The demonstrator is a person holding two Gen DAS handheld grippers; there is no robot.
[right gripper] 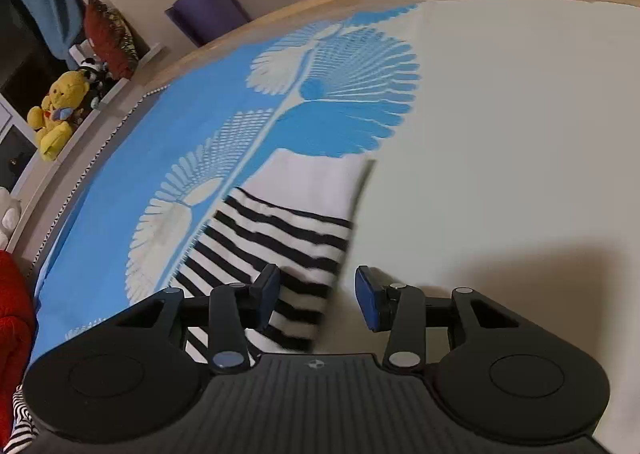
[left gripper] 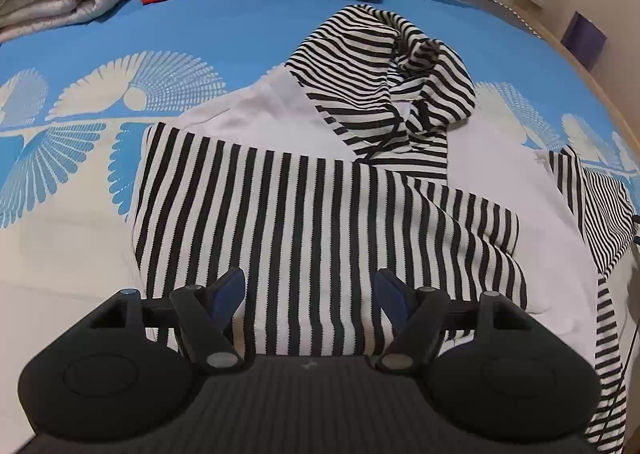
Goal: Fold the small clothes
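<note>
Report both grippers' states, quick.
Left gripper: open, holding nothing, above the black-and-white striped garment.
Right gripper: open, holding nothing, over the garment's striped edge.

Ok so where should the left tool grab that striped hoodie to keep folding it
Probably the near hem of the striped hoodie, coming in low from the near side. That striped panel lies flat with its edge just ahead of the open left tool, so one finger can slip under it. The hood is bunched and farther away, a poorer hold.
</note>
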